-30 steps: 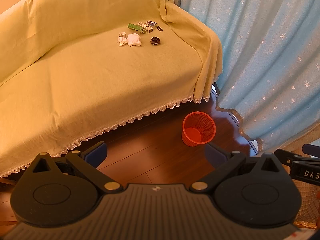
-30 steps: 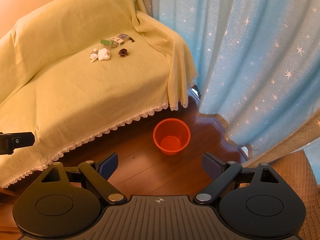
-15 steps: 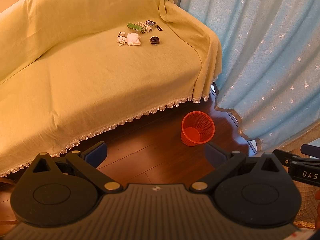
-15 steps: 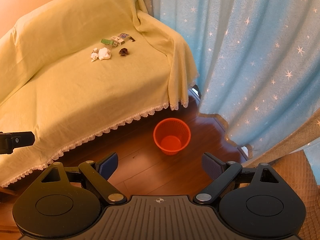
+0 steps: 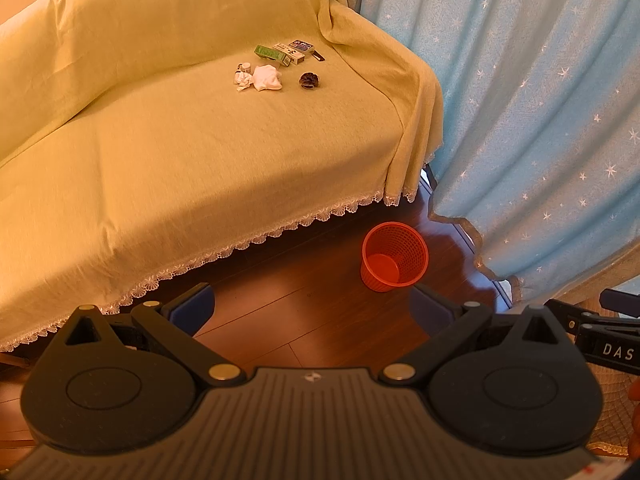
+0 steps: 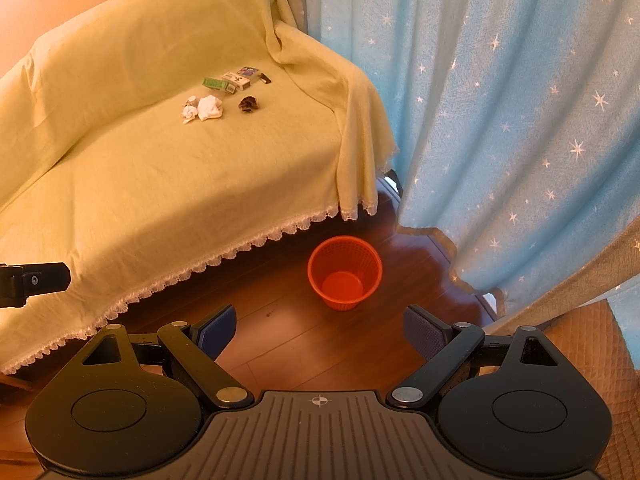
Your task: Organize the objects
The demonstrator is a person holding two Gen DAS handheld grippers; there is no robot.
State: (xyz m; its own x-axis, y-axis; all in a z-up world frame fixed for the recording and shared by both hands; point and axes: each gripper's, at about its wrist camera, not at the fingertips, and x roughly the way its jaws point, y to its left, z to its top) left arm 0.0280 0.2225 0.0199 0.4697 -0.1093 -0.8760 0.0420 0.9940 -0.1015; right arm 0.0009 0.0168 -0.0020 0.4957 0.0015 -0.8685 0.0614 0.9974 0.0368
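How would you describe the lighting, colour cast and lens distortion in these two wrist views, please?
Left wrist view: warm orange cast over the sofa cover, strongest at left; dark corners from the fisheye; the small items are too small to read. Right wrist view: same warm tint, the blue curtain keeps its colour, the sofa's lace edge bows, the orange basket is sharp, and the floor shows a soft sheen.

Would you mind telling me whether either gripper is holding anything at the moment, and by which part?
Nothing is held: the left gripper and right gripper are both open and empty above the floor.
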